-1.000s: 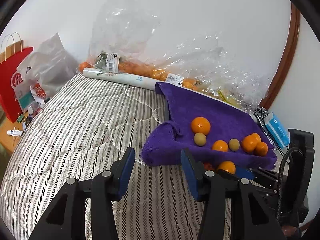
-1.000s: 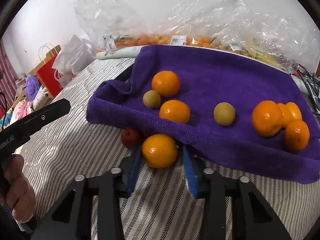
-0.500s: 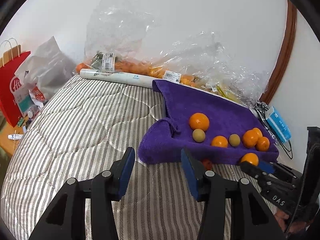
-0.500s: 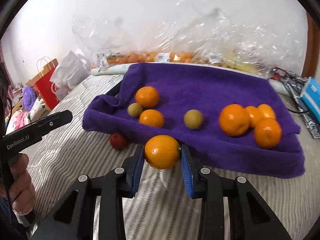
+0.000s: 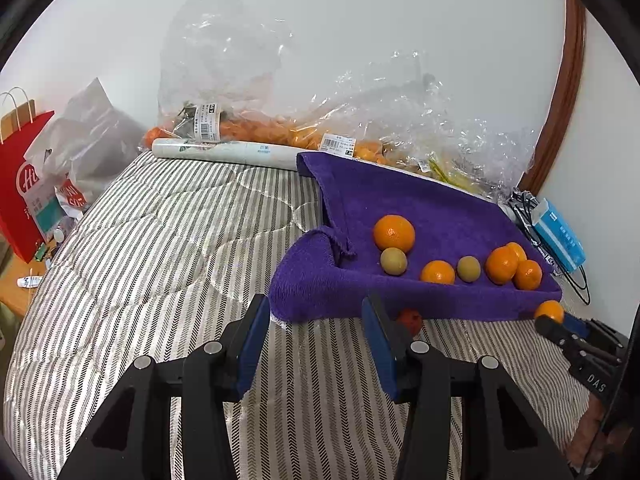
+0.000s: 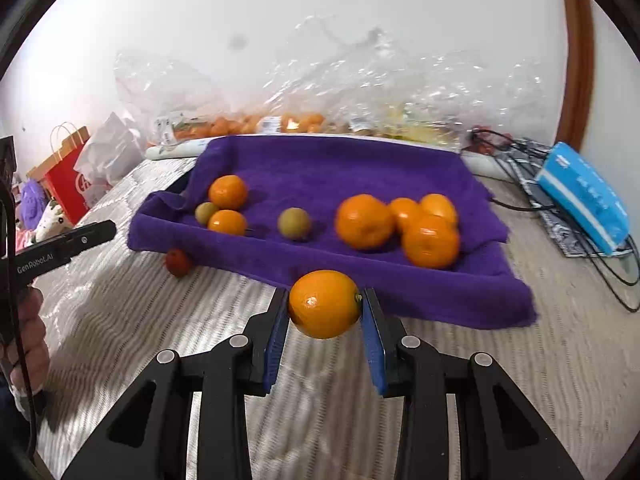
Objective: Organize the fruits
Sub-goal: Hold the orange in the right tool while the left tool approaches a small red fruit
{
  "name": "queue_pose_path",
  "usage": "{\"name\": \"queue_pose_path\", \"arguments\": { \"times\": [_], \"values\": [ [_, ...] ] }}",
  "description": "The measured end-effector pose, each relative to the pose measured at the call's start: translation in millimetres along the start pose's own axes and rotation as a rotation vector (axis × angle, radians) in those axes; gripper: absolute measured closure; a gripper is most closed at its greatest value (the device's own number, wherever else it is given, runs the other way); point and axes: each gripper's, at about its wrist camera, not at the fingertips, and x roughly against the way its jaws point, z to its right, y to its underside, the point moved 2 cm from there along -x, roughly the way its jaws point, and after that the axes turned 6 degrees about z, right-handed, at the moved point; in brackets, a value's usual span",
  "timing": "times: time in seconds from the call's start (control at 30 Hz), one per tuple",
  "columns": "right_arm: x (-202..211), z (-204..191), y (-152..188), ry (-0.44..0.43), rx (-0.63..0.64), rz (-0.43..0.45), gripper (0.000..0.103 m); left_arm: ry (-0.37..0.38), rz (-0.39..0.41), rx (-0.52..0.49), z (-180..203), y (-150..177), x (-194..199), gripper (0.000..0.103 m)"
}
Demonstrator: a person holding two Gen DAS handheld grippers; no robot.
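My right gripper [image 6: 324,312] is clamped on an orange [image 6: 325,304], carried clear of the striped mattress [image 6: 168,320] just in front of the purple towel's [image 6: 328,168] near edge. My left gripper [image 5: 316,344] has its jaws apart with nothing between them. On the towel lie more oranges and two greenish fruits; a small red fruit [image 6: 178,262] sits on the mattress by the towel's near left edge.

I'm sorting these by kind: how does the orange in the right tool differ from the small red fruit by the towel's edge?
The orange is bright orange; the red fruit is dark red. The orange is clearly larger. The orange is clamped in the right tool above the bed; the red fruit lies loose on the striped bedcover against the purple towel. Both are round and off the towel.
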Motion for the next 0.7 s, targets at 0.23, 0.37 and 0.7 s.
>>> {"name": "queue_pose_path", "arguments": {
  "times": [0.23,0.37,0.7],
  "values": [
    [-3,21,0,0.024,-0.030,0.032,0.068,-0.030,-0.035,-0.032,4,5,-11,0.057],
    [-5,27,0,-0.030,-0.082,0.025,0.068,-0.027,-0.057,-0.050,8,8,-16,0.058],
    [1,25,0,-0.010,-0.075,0.060,0.068,0.073,-0.124,-0.160,43,17,-28,0.061]
  ]
}}
